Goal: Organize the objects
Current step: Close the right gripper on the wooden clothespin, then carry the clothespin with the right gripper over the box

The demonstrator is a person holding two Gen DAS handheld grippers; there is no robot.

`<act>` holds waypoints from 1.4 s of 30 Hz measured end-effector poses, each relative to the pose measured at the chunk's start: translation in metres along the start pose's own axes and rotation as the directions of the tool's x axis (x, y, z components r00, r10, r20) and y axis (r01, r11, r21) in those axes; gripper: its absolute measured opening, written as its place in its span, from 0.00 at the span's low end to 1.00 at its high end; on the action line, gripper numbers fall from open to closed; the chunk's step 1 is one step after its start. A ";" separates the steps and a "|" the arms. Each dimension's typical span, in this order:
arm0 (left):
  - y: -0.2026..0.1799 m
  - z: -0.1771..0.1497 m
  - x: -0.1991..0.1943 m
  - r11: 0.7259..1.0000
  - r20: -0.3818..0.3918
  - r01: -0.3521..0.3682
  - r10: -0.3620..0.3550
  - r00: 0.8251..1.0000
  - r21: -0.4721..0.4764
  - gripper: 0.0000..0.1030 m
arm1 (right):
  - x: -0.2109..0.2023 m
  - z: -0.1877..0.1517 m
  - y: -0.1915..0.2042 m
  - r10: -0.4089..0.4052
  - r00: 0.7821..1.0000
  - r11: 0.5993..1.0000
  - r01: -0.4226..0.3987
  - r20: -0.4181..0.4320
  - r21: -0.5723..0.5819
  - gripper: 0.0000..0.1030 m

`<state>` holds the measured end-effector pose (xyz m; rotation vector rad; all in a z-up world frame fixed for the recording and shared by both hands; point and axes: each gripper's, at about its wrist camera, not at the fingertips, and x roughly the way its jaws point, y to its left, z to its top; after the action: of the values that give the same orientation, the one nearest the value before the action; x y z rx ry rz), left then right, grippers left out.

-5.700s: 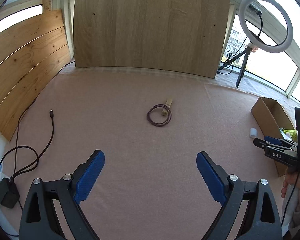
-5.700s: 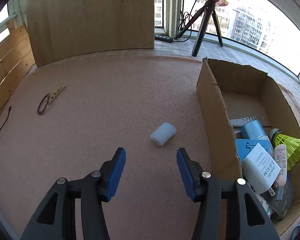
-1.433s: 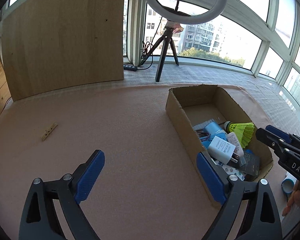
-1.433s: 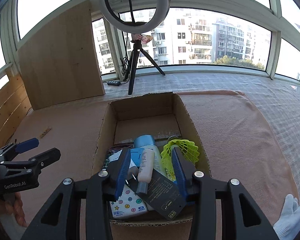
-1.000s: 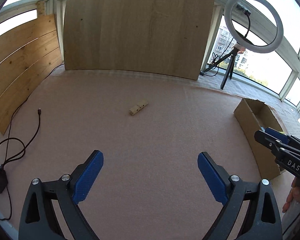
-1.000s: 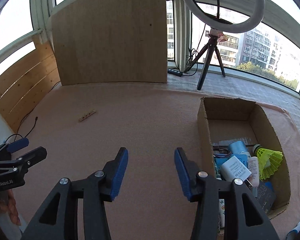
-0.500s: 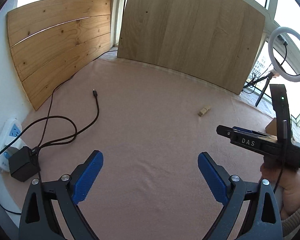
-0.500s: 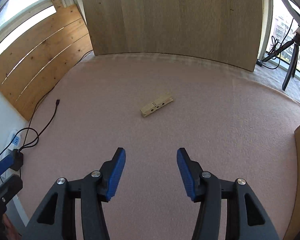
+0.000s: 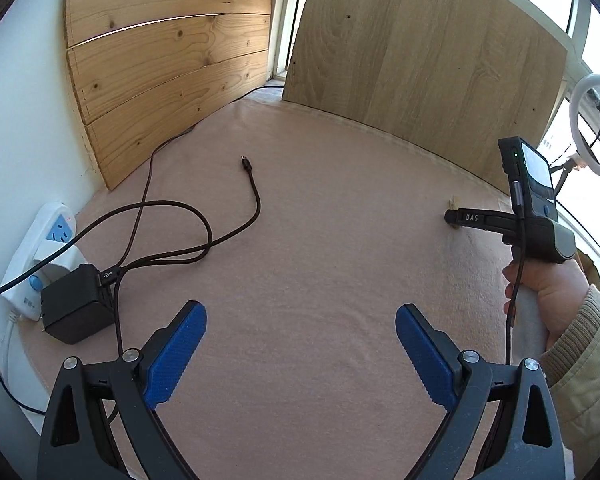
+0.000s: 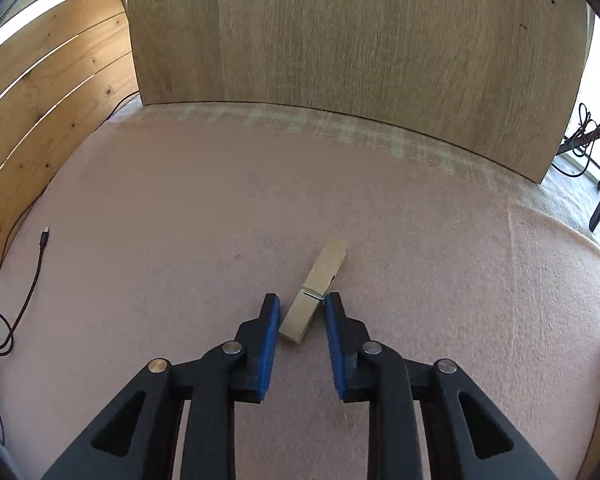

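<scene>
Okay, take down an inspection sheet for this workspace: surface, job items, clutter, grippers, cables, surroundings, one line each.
Surface: pink felt mat, bare apart from the items below.
Job's things: wooden clothespin lying flat on the mat.
Clutter: nothing seen.
Grippers: right gripper low over the mat, jaws just been closing, the clothespin's near end between the pads, a gap still showing on both sides; left gripper wide open, nothing between its pads.
Cables: loose black cable looping to a black adapter beside a white power strip.
Surroundings: wood panels, ring light, windows.

Right tool (image 9: 454,216) hides most of the clothespin (image 9: 454,202).
</scene>
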<state>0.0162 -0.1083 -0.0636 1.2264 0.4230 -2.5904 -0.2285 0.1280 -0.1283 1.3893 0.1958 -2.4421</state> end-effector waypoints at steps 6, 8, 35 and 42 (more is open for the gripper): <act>-0.010 0.003 0.003 1.000 -0.004 -0.004 0.004 1.000 0.030 0.95 | -0.012 -0.018 0.003 0.043 0.999 0.996 -0.043 0.000 -0.073 0.10; -0.016 0.002 0.004 0.999 -0.006 -0.001 0.001 1.000 0.044 0.95 | -0.022 -0.037 0.005 0.075 0.997 0.992 -0.075 -0.004 -0.097 0.10; -0.147 -0.012 -0.047 0.961 0.051 0.098 -0.115 0.992 0.257 0.96 | -0.193 -0.164 -0.030 0.119 0.974 0.989 -0.099 0.195 -0.106 0.10; -0.188 -0.014 -0.068 0.954 0.082 0.102 -0.130 0.988 0.283 0.97 | -0.219 -0.166 -0.058 0.113 0.962 0.991 -0.091 0.250 -0.098 0.10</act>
<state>0.0049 0.0782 0.0103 1.1781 0.1161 -2.8745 -0.0104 0.2735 -0.0293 1.0105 0.1615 -2.4653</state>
